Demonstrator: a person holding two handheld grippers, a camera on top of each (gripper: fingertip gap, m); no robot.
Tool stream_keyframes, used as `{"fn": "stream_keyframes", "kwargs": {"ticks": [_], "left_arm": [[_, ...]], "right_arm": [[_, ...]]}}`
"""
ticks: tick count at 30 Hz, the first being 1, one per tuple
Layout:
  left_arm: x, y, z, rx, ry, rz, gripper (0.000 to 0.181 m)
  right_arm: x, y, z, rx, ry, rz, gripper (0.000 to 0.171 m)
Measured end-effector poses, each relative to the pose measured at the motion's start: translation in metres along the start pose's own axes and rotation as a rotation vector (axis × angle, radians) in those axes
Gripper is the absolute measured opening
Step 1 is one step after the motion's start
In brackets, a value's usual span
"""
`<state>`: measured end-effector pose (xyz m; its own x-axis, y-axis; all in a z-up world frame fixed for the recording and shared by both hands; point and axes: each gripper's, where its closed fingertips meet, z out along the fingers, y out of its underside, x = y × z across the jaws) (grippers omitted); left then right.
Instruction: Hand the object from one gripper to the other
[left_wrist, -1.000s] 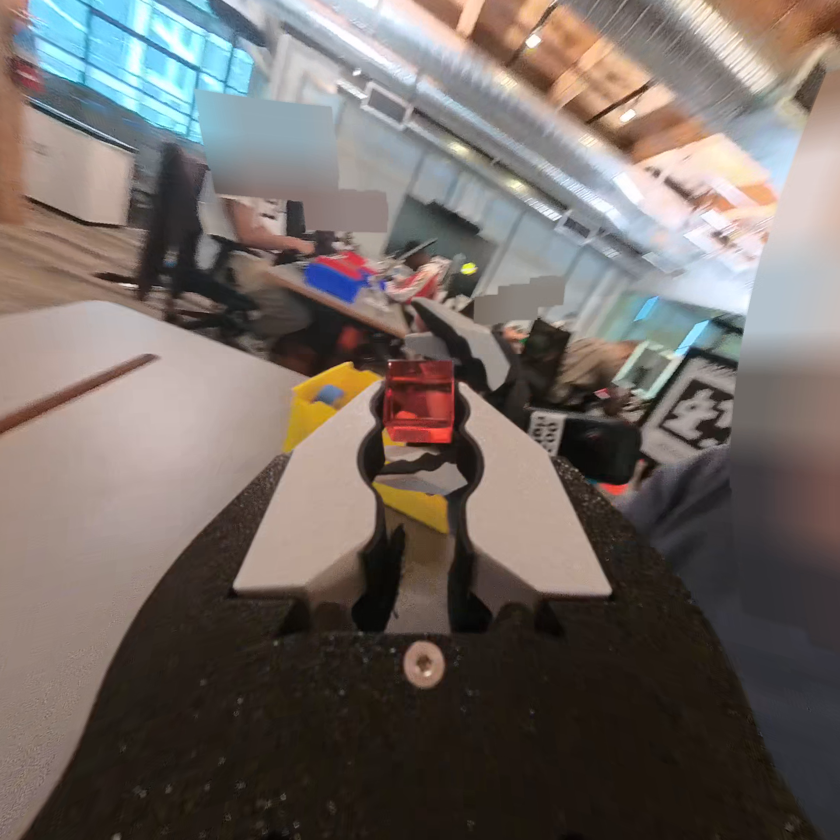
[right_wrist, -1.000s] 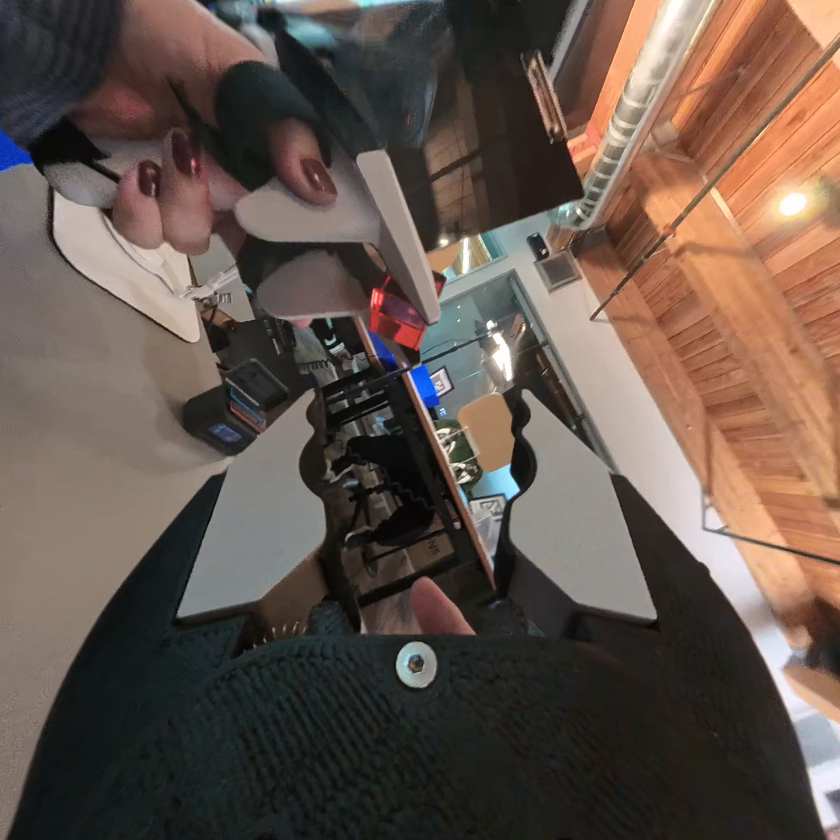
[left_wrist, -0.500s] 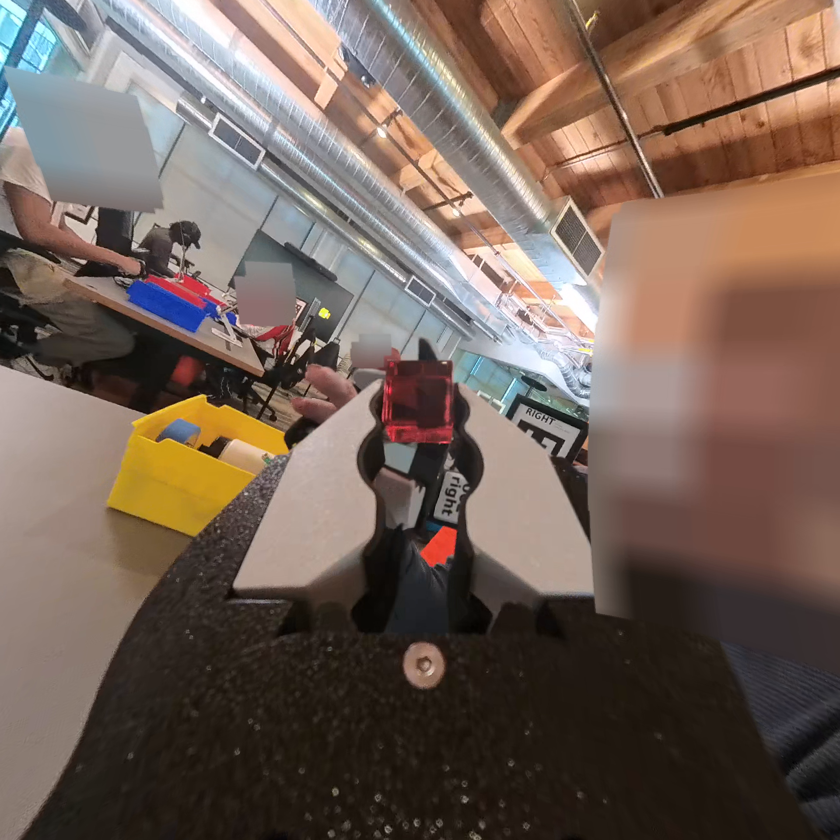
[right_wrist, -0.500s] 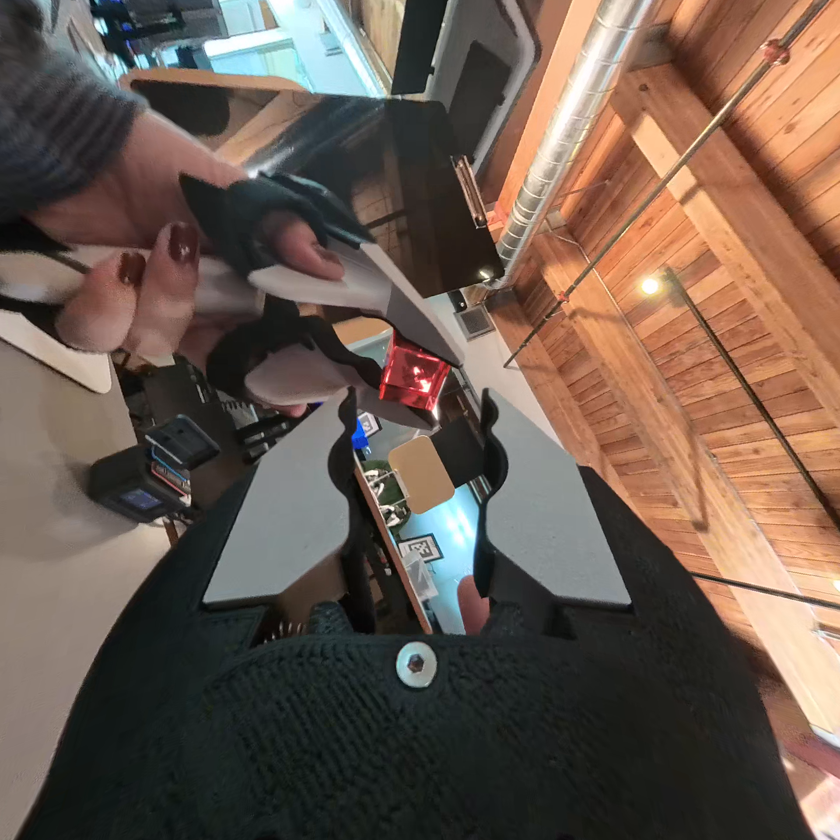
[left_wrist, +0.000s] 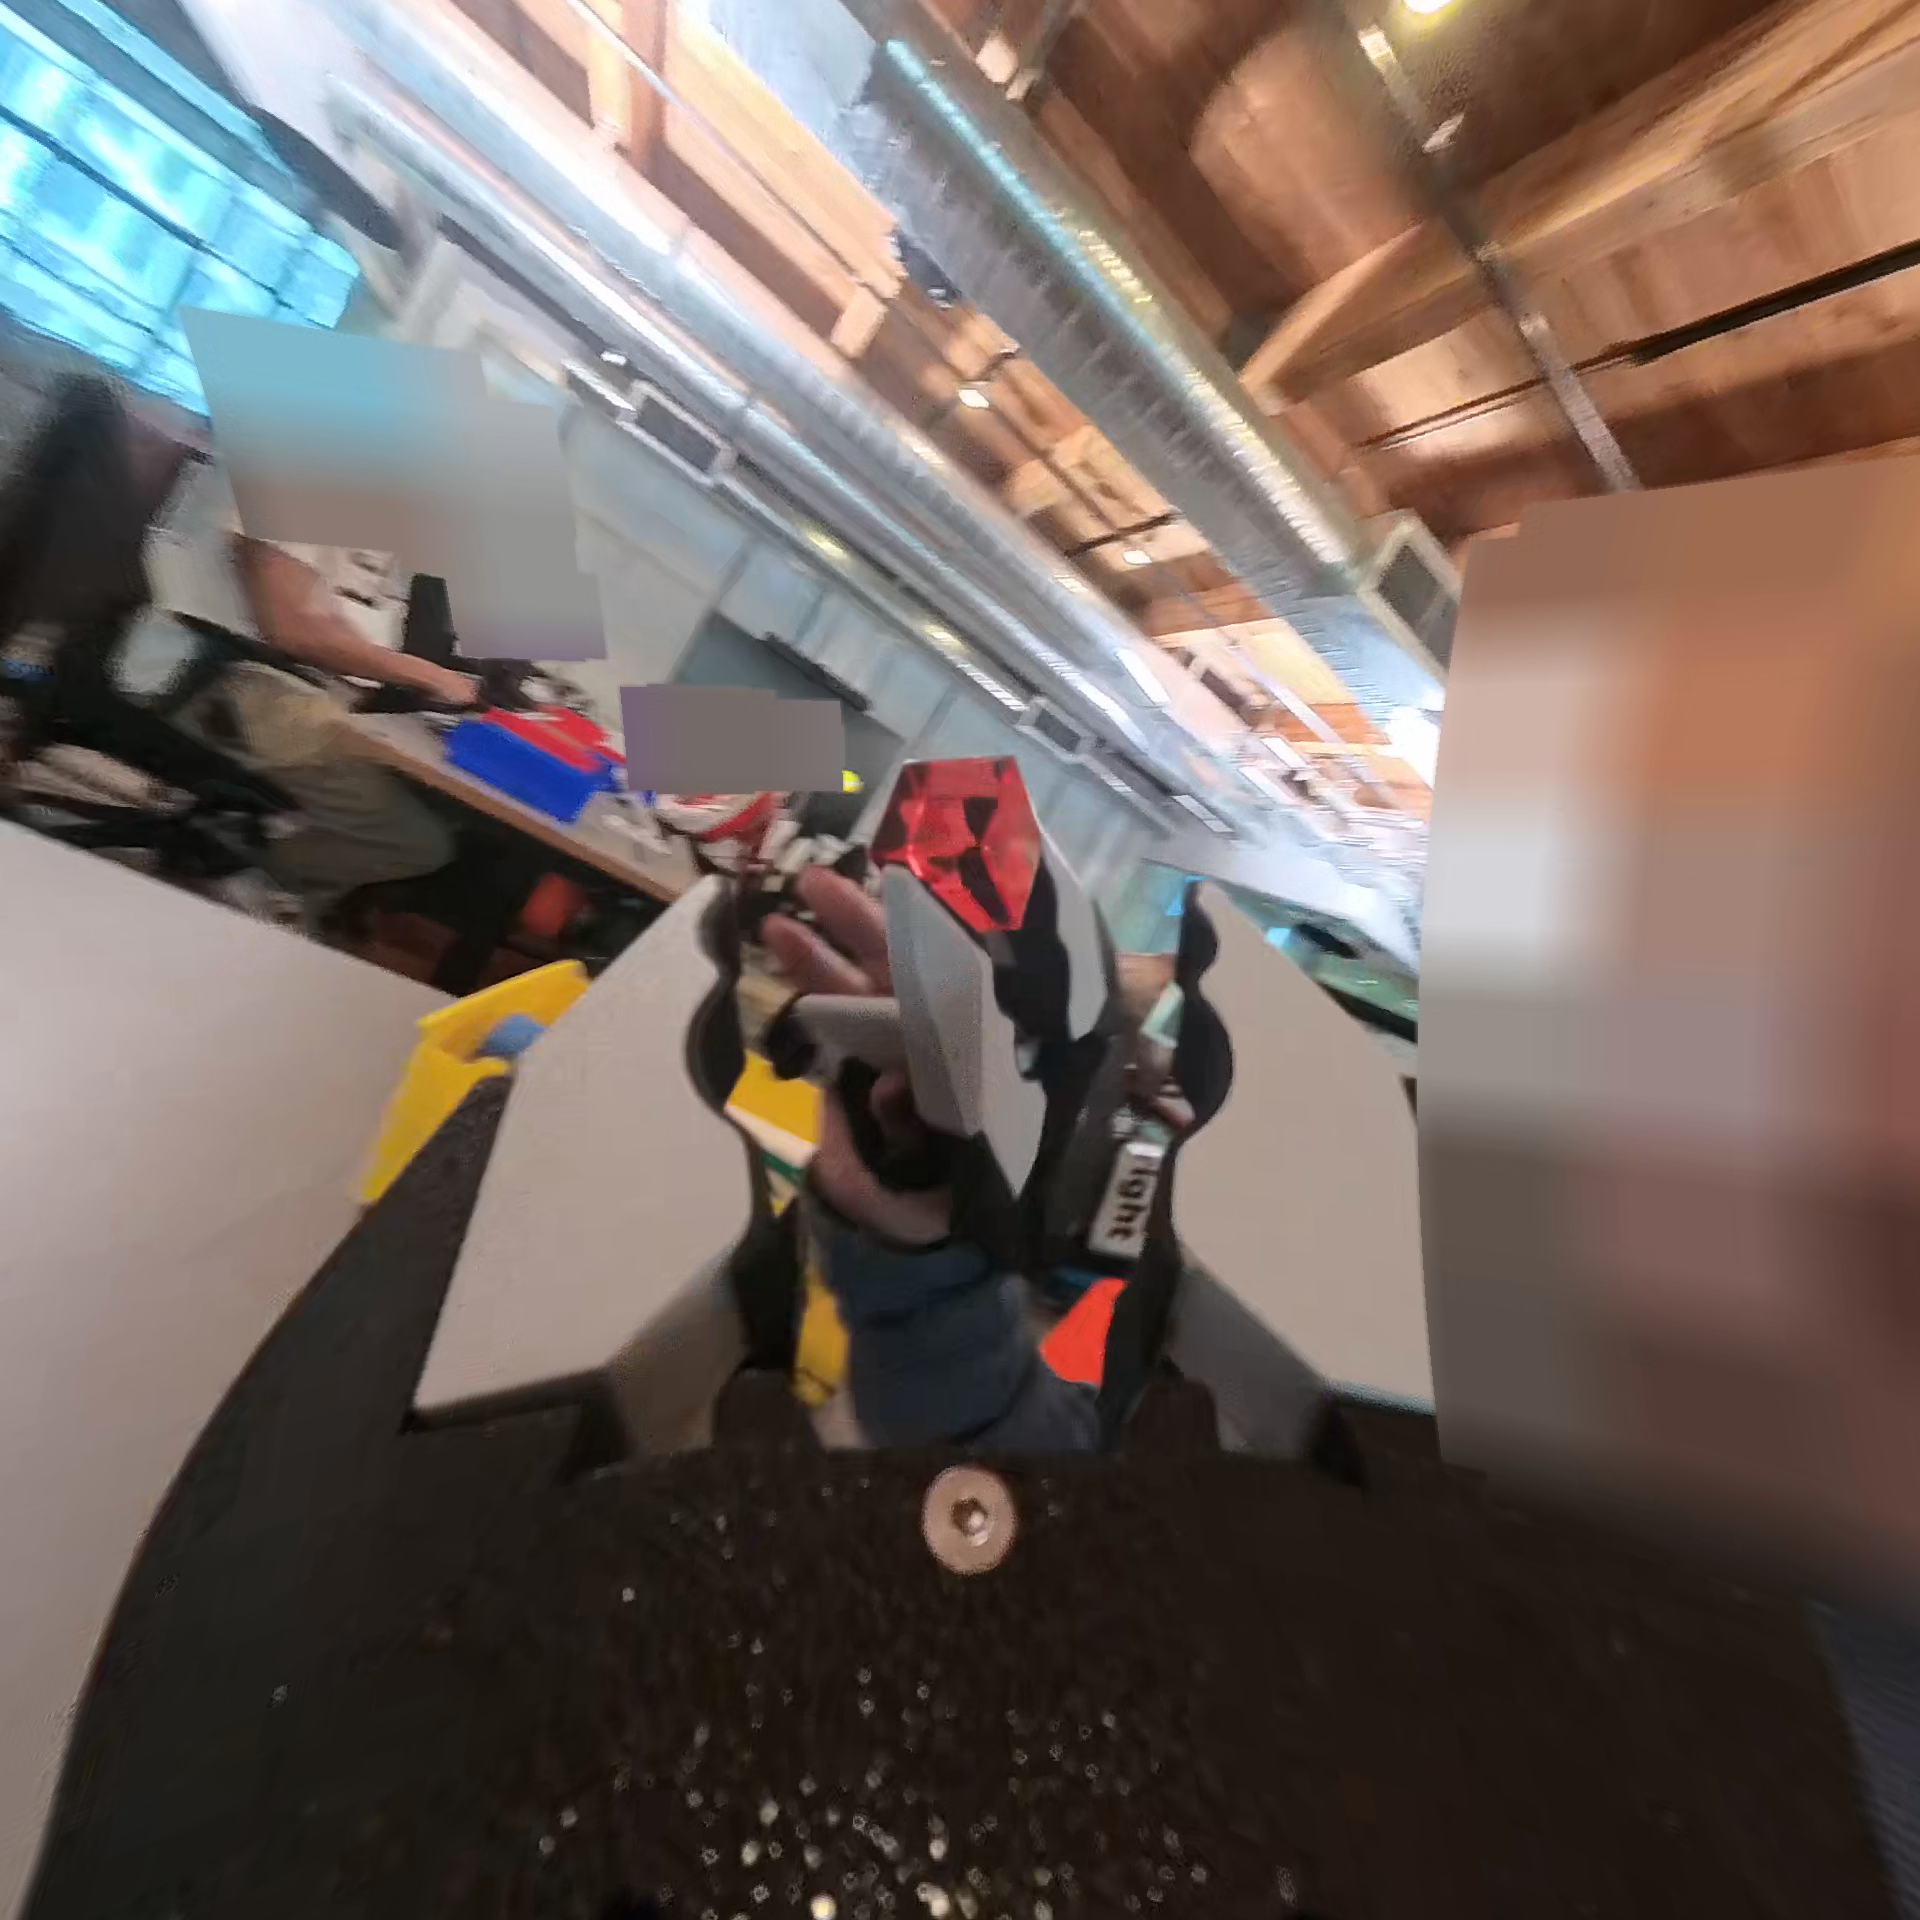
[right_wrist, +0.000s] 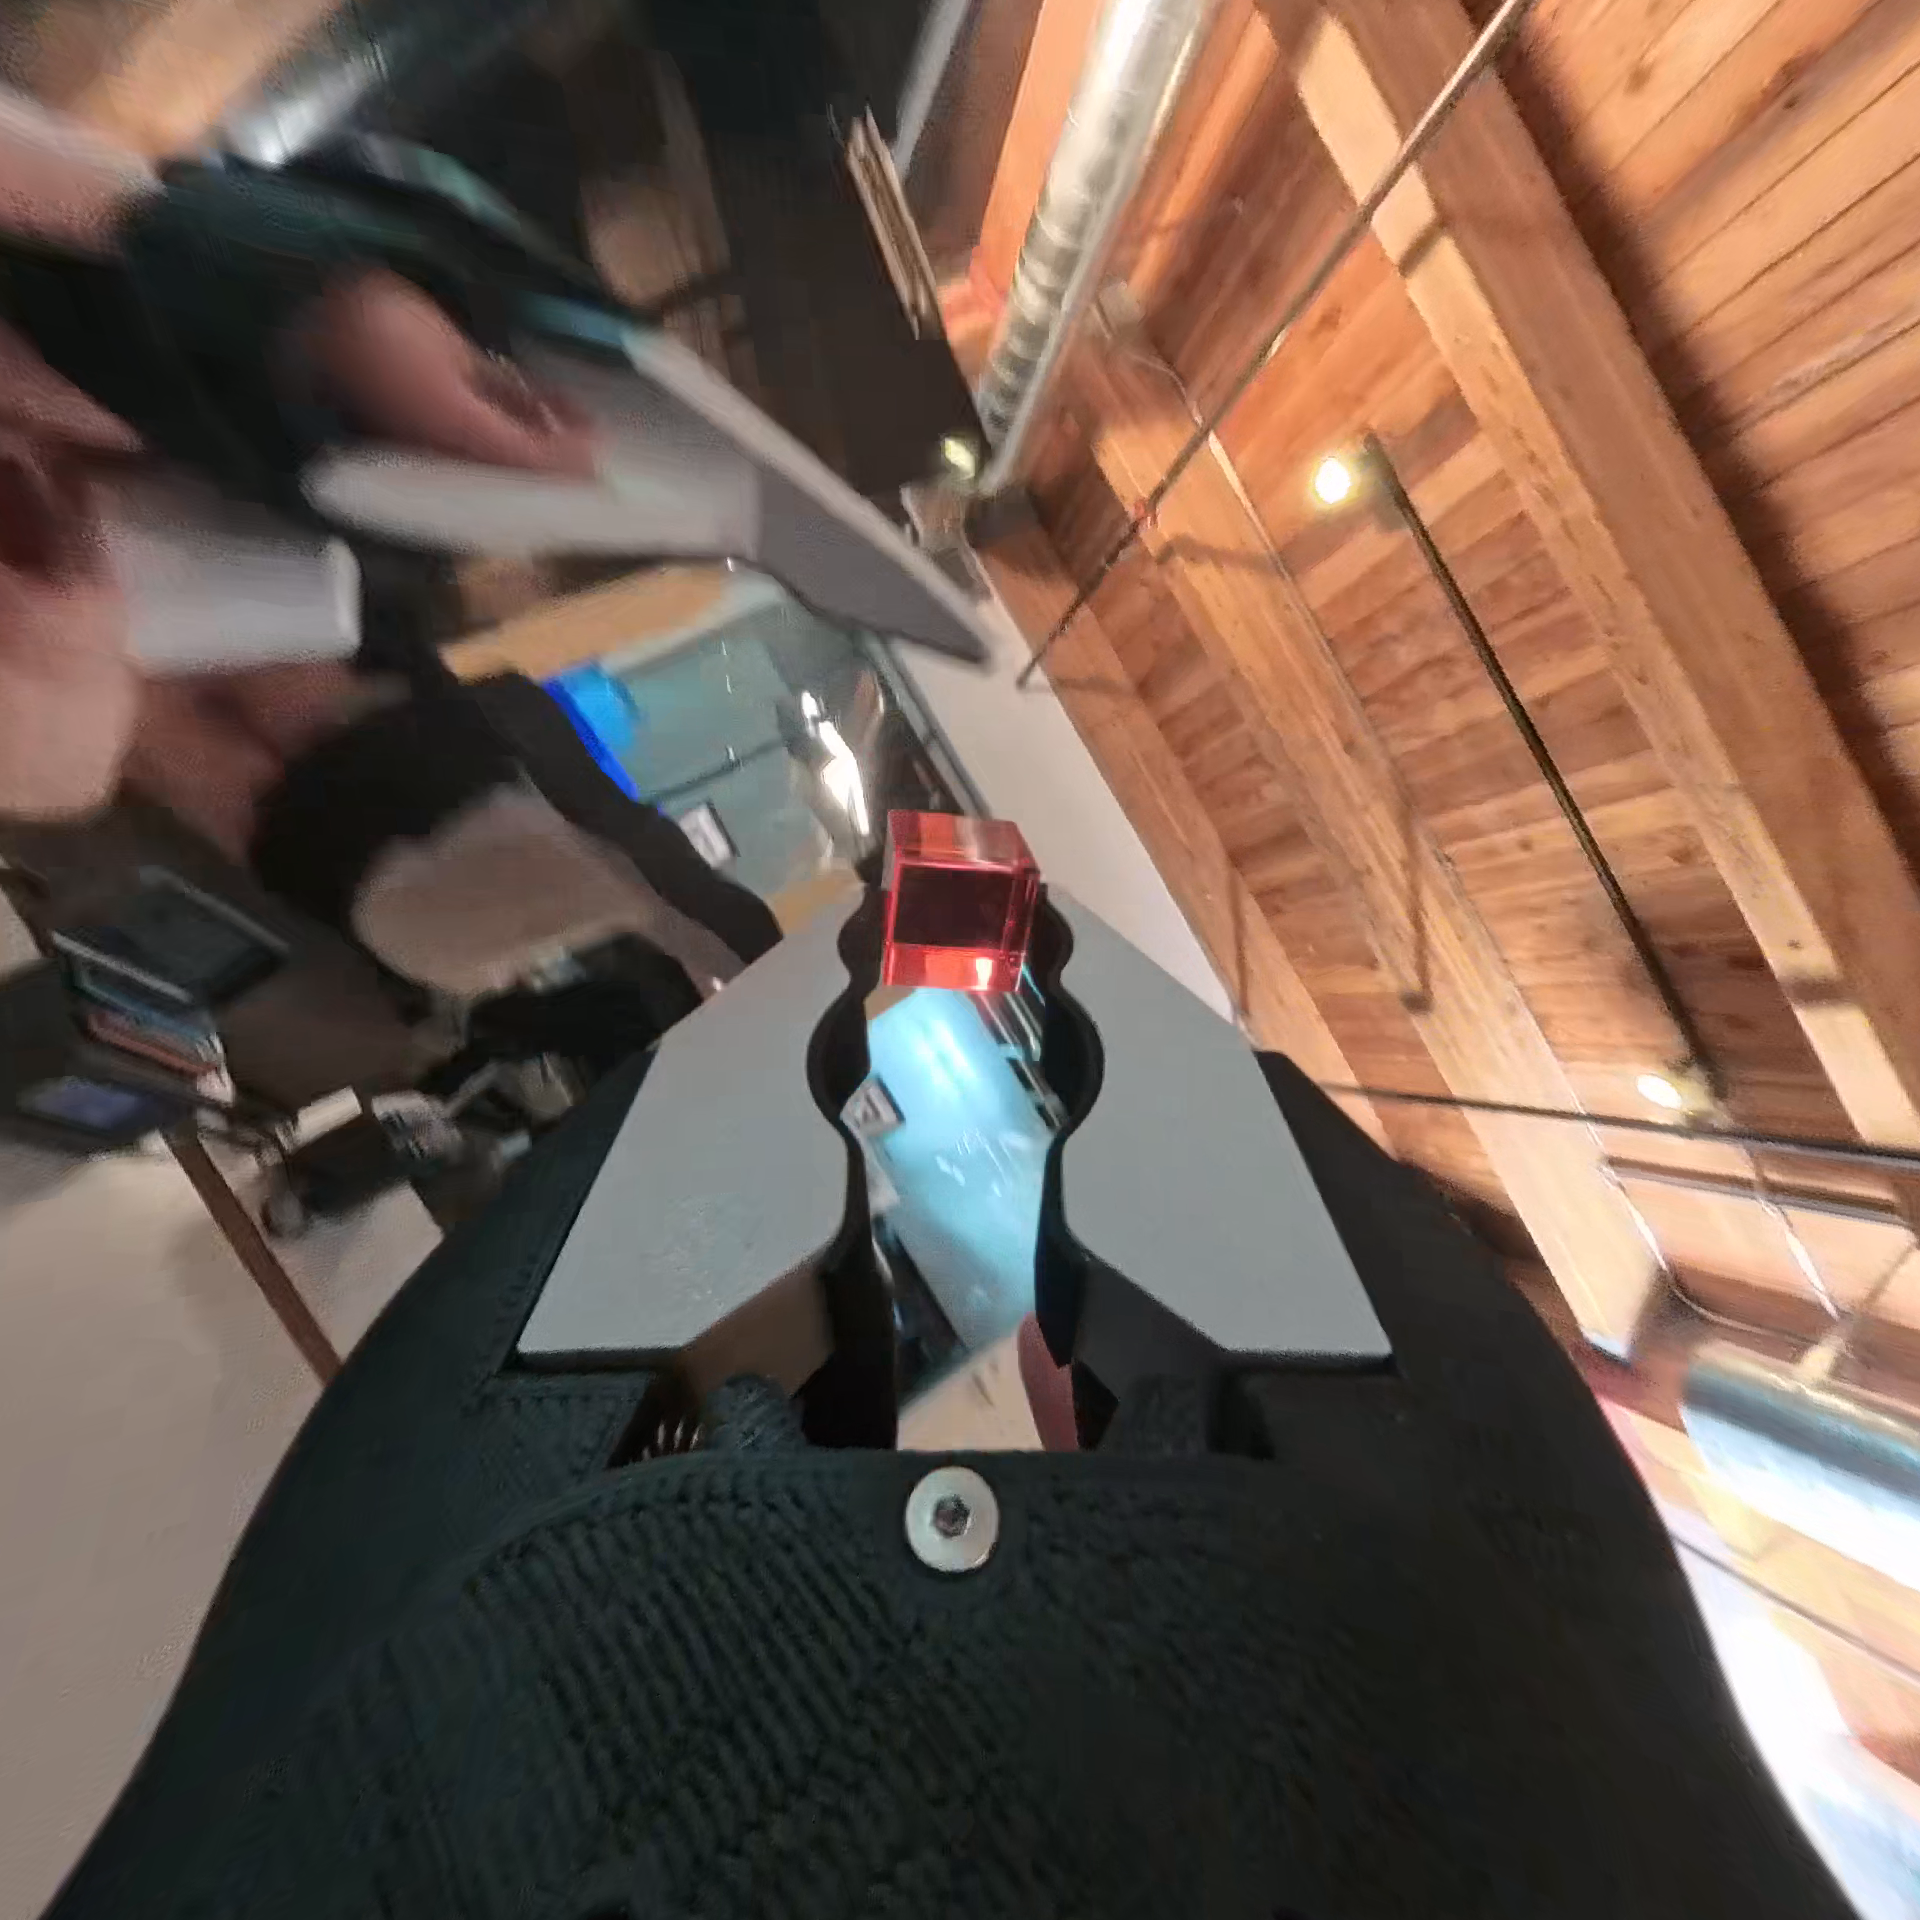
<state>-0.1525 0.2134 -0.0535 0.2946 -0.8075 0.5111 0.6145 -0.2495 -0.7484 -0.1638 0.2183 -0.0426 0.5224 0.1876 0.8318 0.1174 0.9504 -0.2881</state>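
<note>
A clear red cube (right_wrist: 958, 914) sits pinched between the fingertips of my right gripper (right_wrist: 956, 930), which is shut on it and holds it up in the air. In the left wrist view the cube (left_wrist: 951, 857) shows at the tips of the right gripper's grey fingers (left_wrist: 935, 1018), held by a hand. My left gripper (left_wrist: 951, 904) is open wide, its two fingers standing on either side of the cube and apart from it. In the right wrist view the left gripper's fingers (right_wrist: 810, 561) are blurred at the upper left, away from the cube.
A yellow bin (left_wrist: 457, 1049) with small items stands on the pale table (left_wrist: 156, 1091) below the grippers. A person sits at a desk (left_wrist: 343, 769) with blue bins (left_wrist: 520, 764) behind. Wooden ceiling and ducts fill the background.
My right gripper has closed on the red cube. My left gripper has opened, let the cube go and drawn back from it.
</note>
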Motion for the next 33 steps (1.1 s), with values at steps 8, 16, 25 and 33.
{"fn": "stream_keyframes", "kwargs": {"ticks": [8, 16, 25, 33], "left_arm": [[-0.014, -0.035, -0.036, 0.09, -0.306, 0.232, 0.073], [-0.025, -0.04, -0.048, 0.086, -0.413, 0.281, 0.069], [-0.031, -0.026, -0.036, 0.025, -0.406, 0.263, 0.067], [-0.031, -0.025, -0.036, 0.014, -0.407, 0.266, 0.065]], "right_arm": [[0.057, 0.158, -0.099, -0.851, -0.176, 0.073, 0.027], [0.066, 0.241, -0.237, -1.381, -0.157, 0.372, 0.018], [0.034, 0.264, -0.256, -1.455, -0.249, 0.494, 0.015], [0.029, 0.242, -0.197, -1.293, -0.269, 0.447, 0.014]]}}
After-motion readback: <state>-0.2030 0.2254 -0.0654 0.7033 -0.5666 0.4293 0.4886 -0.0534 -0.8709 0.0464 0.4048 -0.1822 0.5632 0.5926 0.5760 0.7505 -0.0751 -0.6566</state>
